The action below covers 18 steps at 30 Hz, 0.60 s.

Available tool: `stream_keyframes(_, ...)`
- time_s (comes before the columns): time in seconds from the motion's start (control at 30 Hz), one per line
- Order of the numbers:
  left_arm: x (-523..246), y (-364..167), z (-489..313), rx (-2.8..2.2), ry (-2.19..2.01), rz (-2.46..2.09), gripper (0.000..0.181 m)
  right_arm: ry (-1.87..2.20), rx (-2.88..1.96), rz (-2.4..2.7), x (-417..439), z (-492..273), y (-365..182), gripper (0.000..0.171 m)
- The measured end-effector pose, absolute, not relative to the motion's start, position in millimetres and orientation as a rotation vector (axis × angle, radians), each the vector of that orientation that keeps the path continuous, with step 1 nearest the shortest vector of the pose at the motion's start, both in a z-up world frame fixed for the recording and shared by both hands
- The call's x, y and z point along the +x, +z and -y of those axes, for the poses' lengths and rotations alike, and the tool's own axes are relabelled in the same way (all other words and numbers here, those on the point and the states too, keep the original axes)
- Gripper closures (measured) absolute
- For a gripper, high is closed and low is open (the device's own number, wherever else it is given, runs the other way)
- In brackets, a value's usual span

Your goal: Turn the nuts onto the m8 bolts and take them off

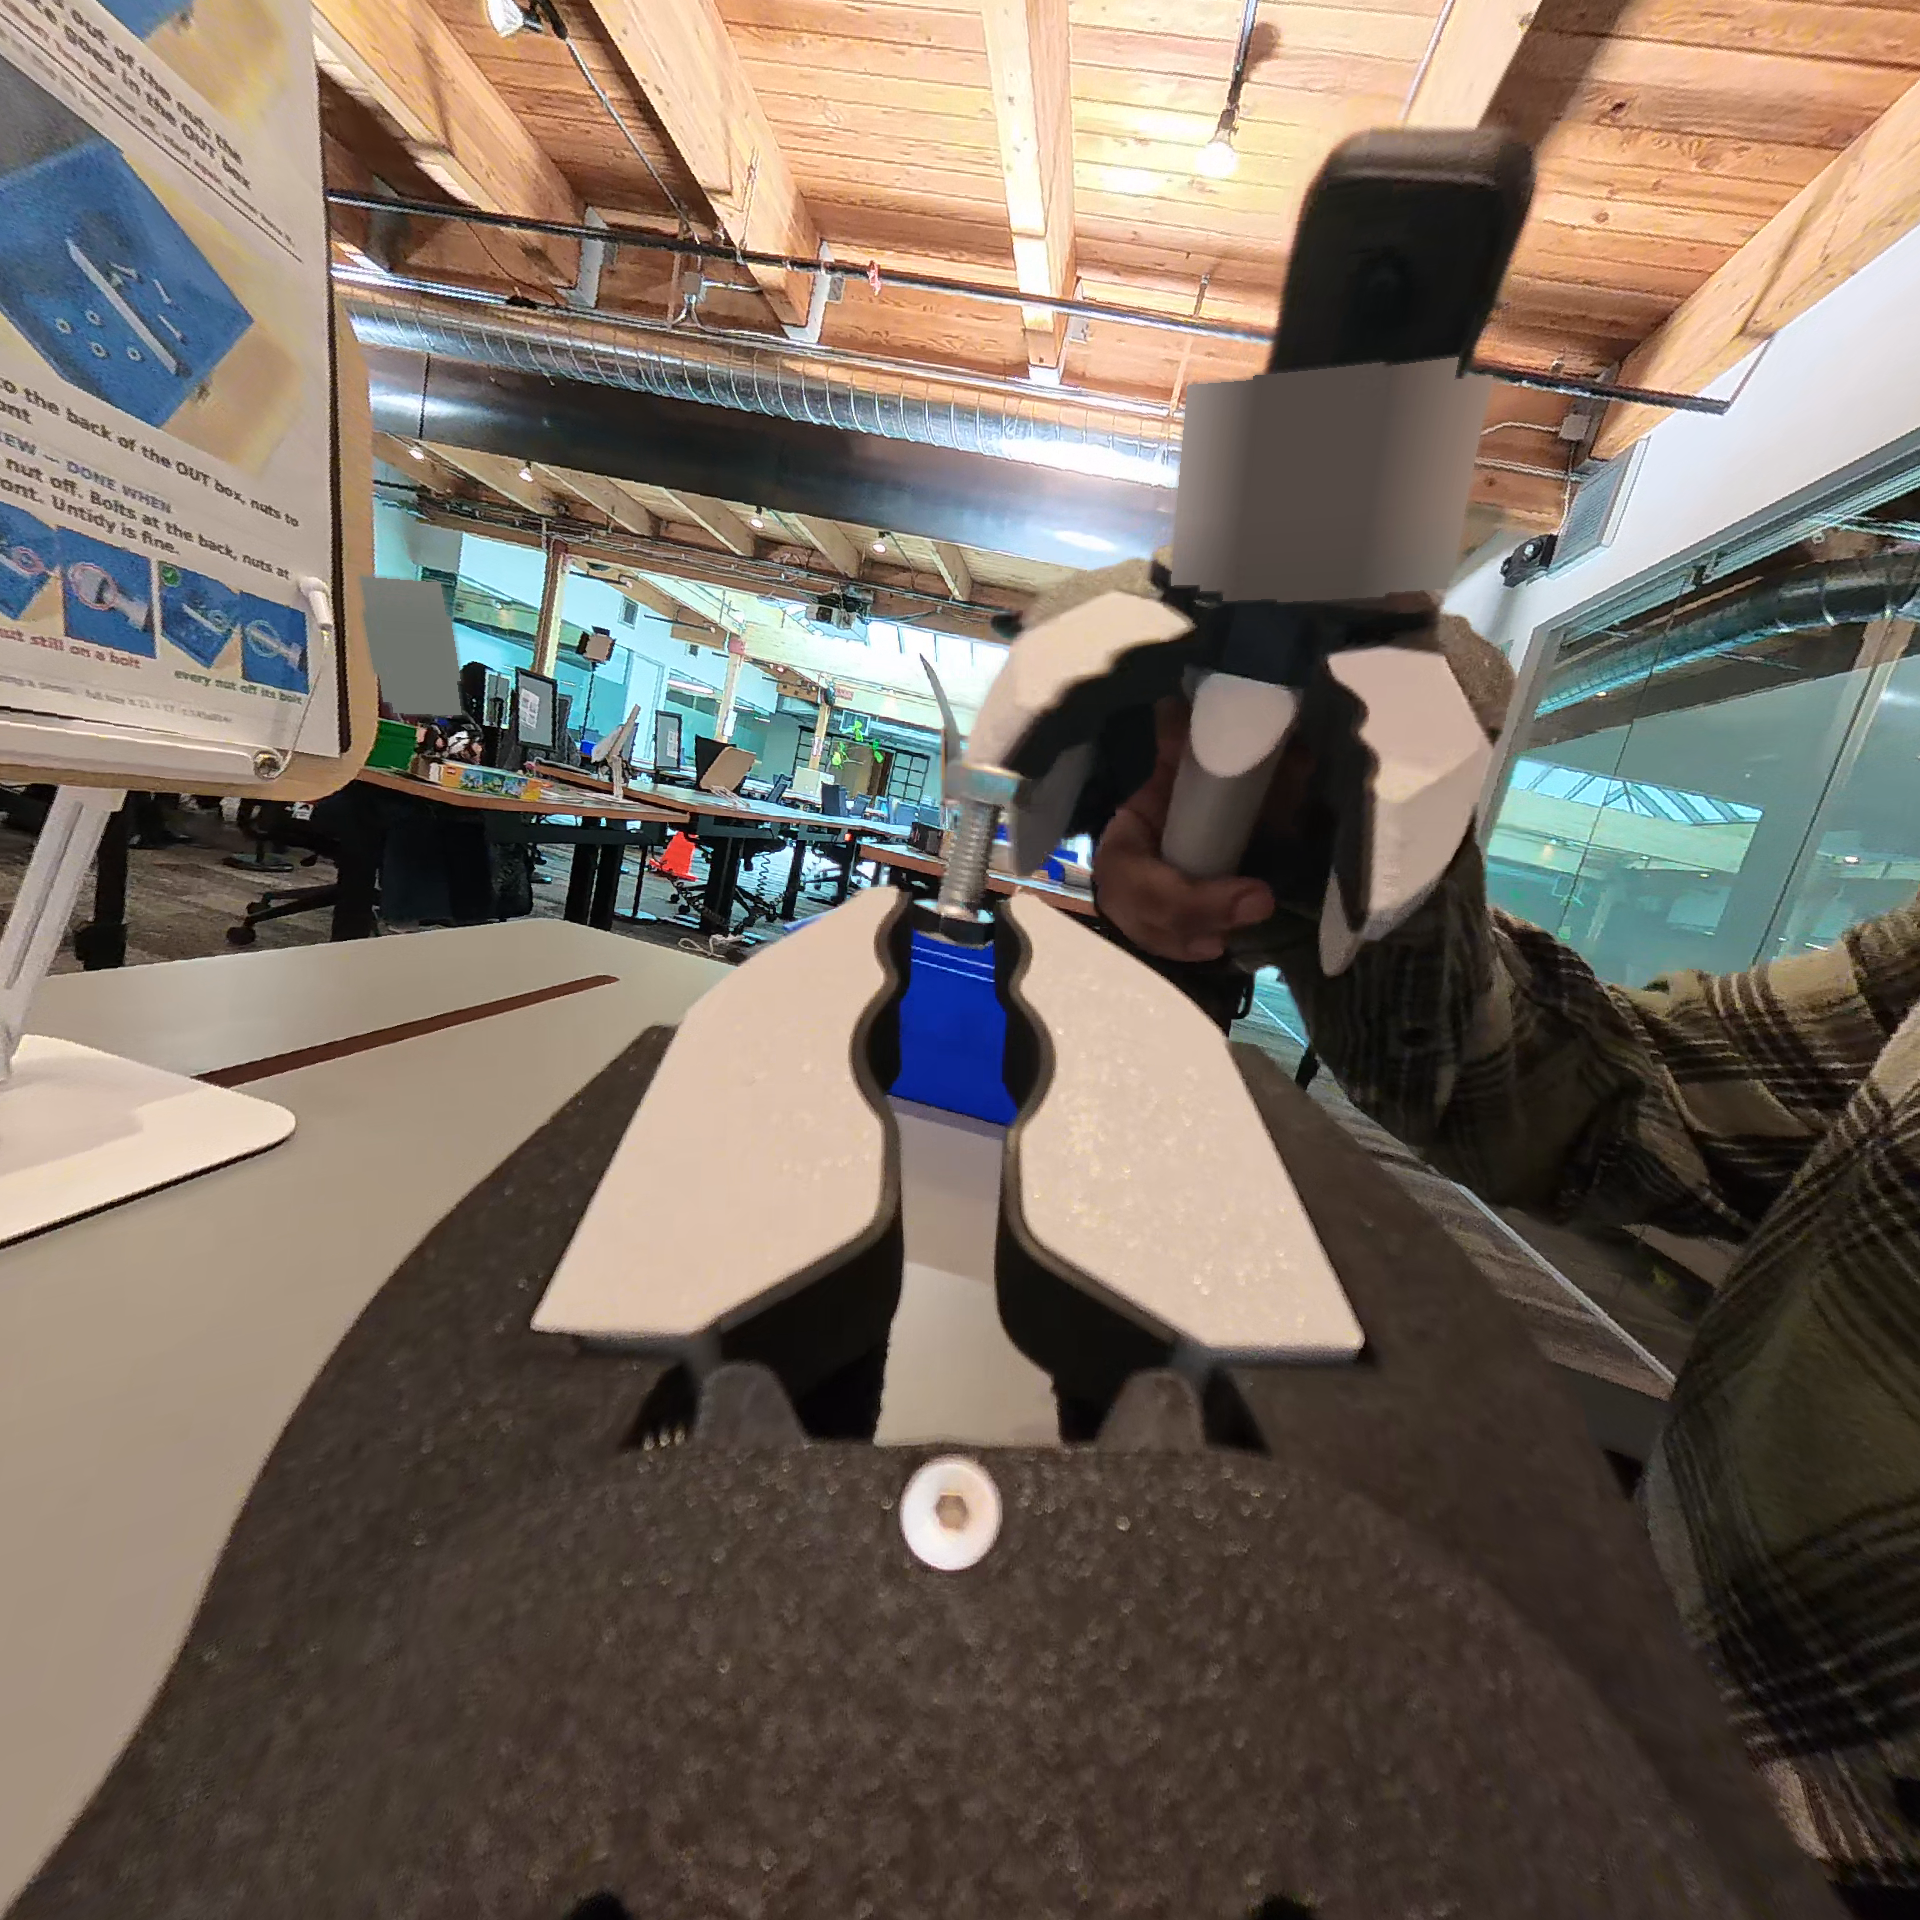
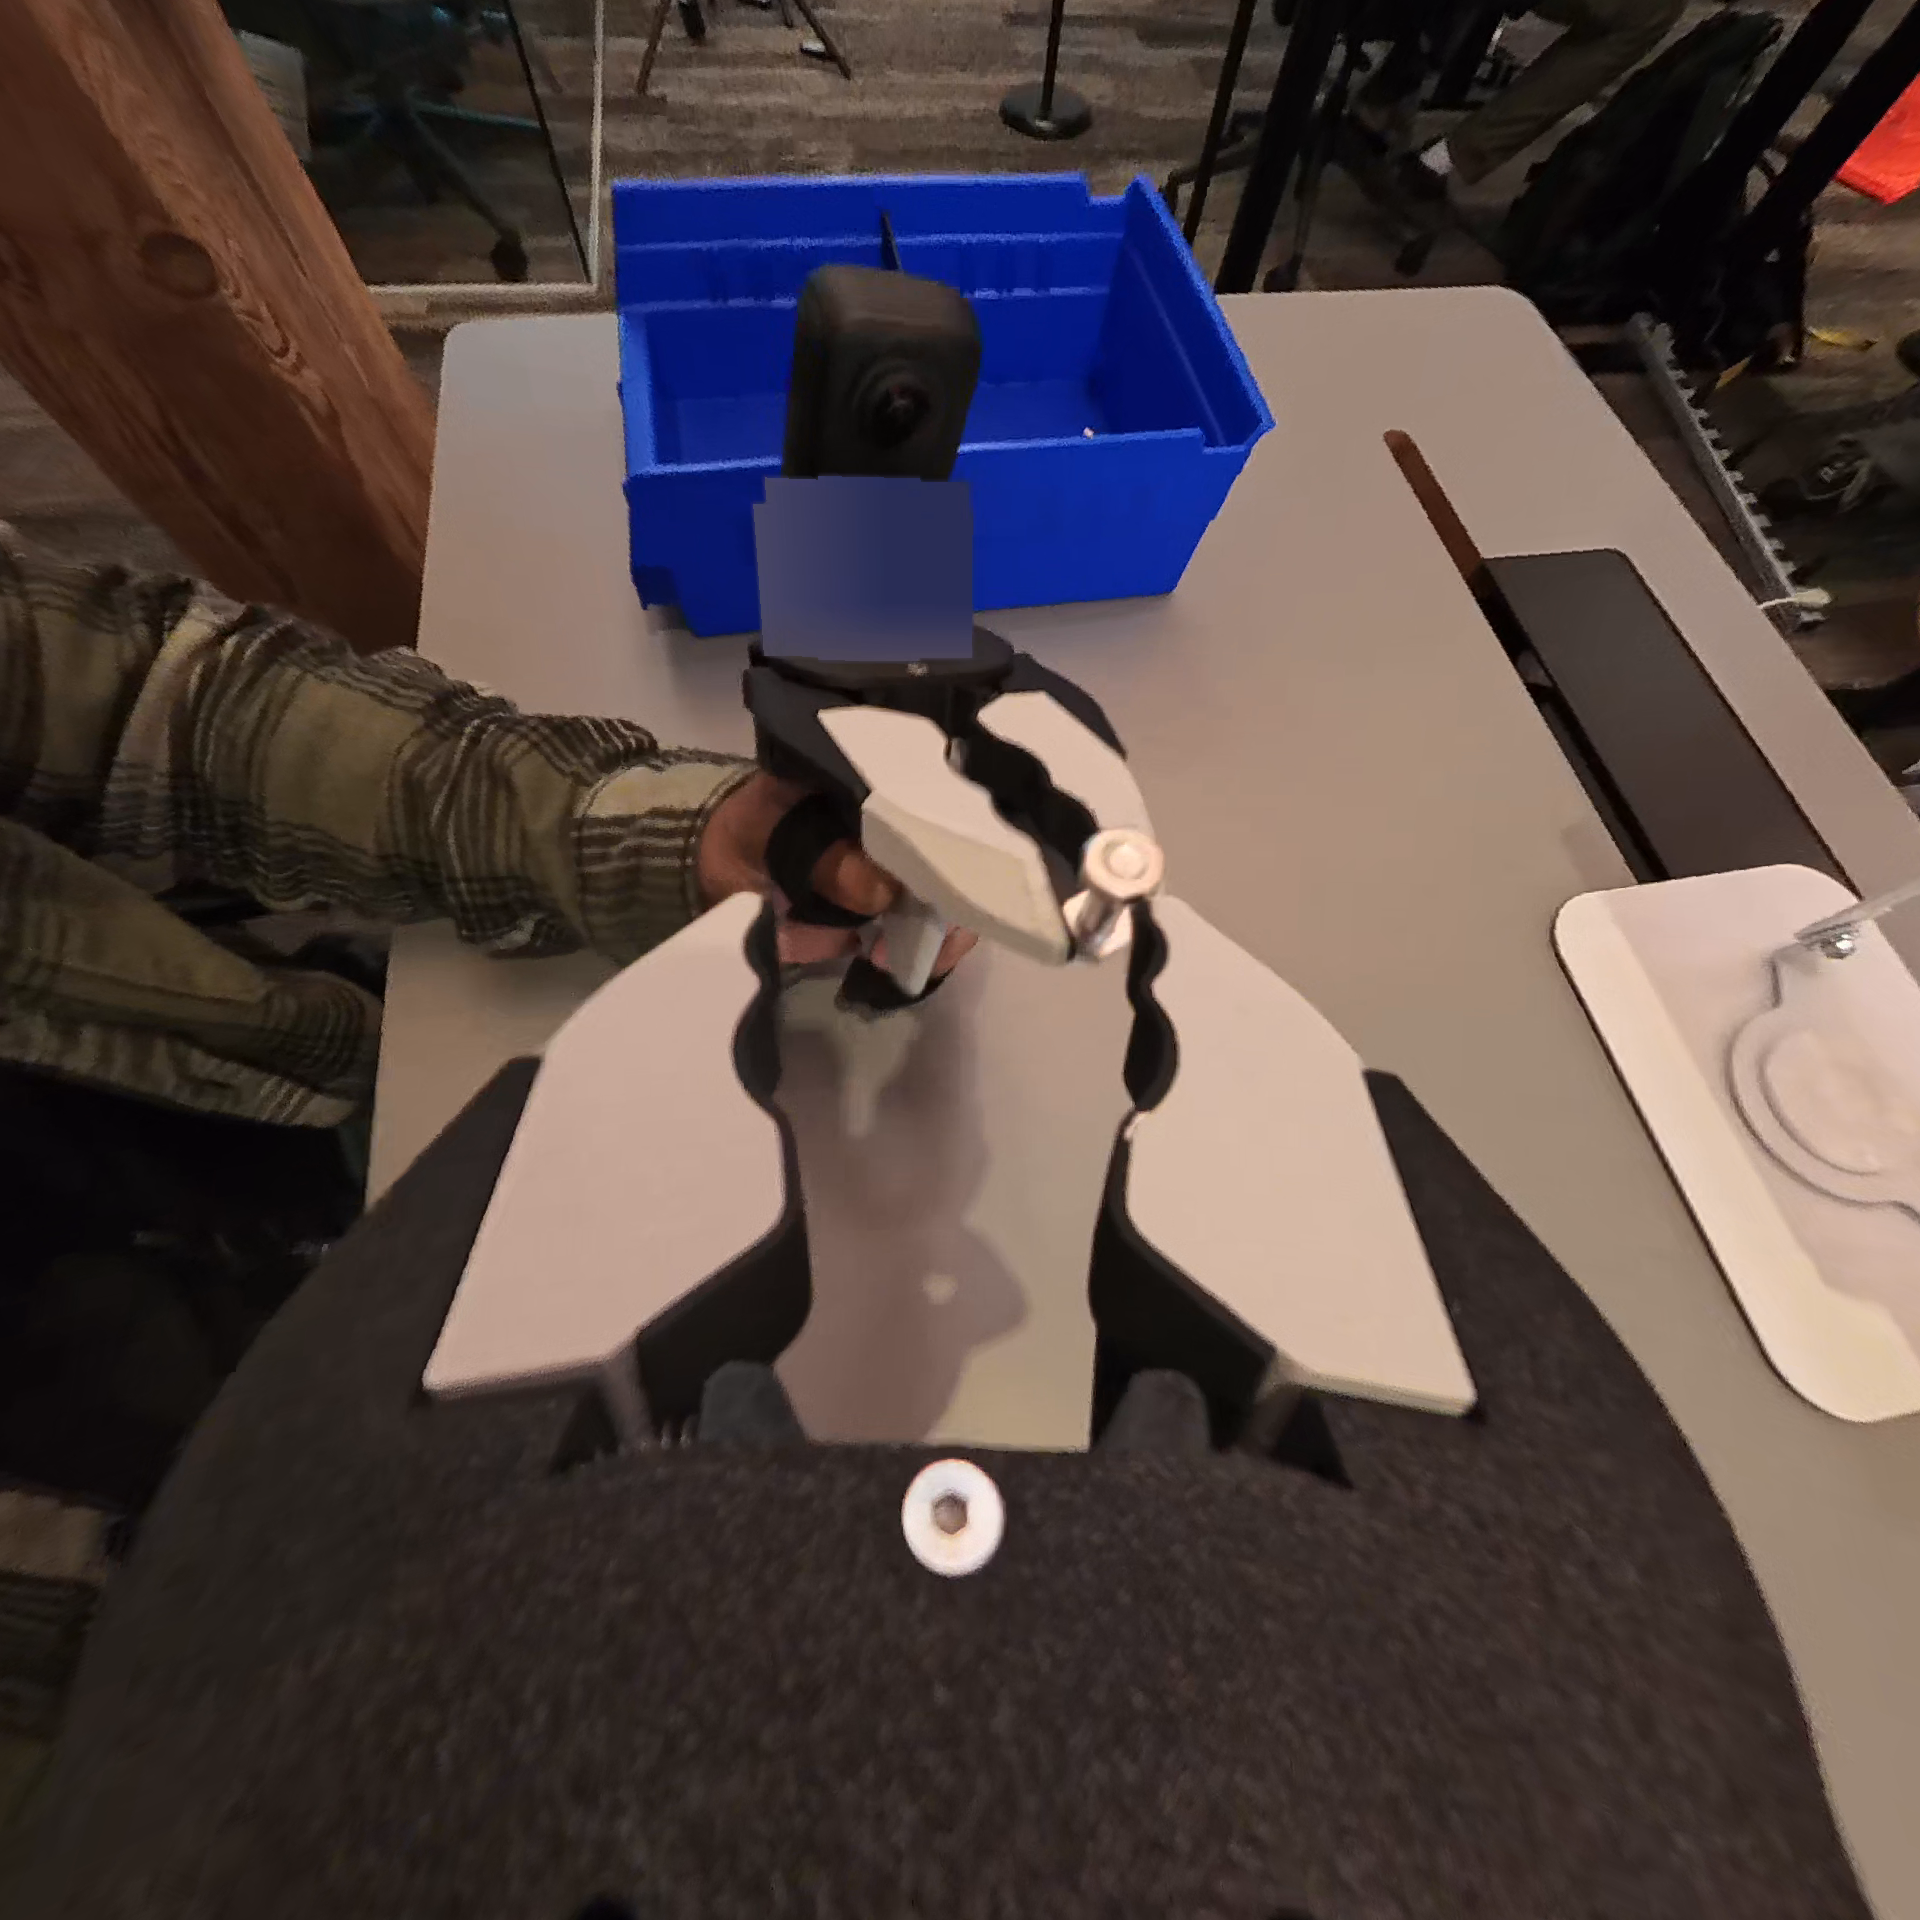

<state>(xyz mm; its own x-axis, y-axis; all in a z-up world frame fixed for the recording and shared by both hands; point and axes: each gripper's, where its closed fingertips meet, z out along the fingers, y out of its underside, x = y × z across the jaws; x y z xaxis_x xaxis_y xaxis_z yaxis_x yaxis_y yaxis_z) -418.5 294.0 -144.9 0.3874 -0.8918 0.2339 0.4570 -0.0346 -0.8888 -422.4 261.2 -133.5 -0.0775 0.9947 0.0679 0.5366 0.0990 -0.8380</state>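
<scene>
Left hand-held gripper (image 1: 954, 914): drawn in narrow, tips pinching the lower end of the bolt (image 1: 964, 842). Whether a nut sits inside that pinch I cannot tell, as the tips cover it.

Bolt, place: held up in the air above the worktop (image 2: 1299, 727), on my side of the blue bin (image 2: 1091, 540).

Bolt, long axis: it runs out of my left tips and up. The threaded shank is bare and the head is at the free end. From the right wrist view the head points almost straight at the camera.

Right hand-held gripper (image 2: 951, 925): spread wide and holding nothing.

The relation that matters: the bolt head is not centred in my right opening. It sits far over at the tip of the right-hand finger, close enough that I cannot say whether it touches, and the other finger is well apart from it.

Nearer hand: the left already has the bolt; the right is just beside the head.

Next move, my judgement: slide the right across so the head lies midway between its fingers, lined up with the shank, before closing — otherwise one finger will push the bolt askew in the left pinch.

Risk: a thin pinch on a threaded end may let the bolt swivel.
</scene>
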Motion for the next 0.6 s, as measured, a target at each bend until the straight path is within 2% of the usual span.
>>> stream_keyframes(0.07, -419.8, -144.5, -294.1, -1.145, -1.159, -0.482, 0.168, 0.845, -1.504, 1.682, -417.8, -260.2, -130.1, 0.11)
stream_keyframes(0.3, -417.1, -145.3, -293.2, -1.146, -1.159, -0.489, 0.168, 0.893, -1.527, 1.698, -428.1, -263.8, -134.1, 0.102)
stream_keyframes(0.37, -420.0, -144.2, -294.0, -1.143, -1.157, -0.478, 0.168, 0.89, -1.519, 1.711, -421.0, -257.4, -136.4, 0.106)
stream_keyframes(0.6, -414.9, -146.5, -293.4, -1.15, -1.164, -0.492, 0.168, 0.91, -1.522, 1.69, -428.8, -264.0, -133.0, 0.101)
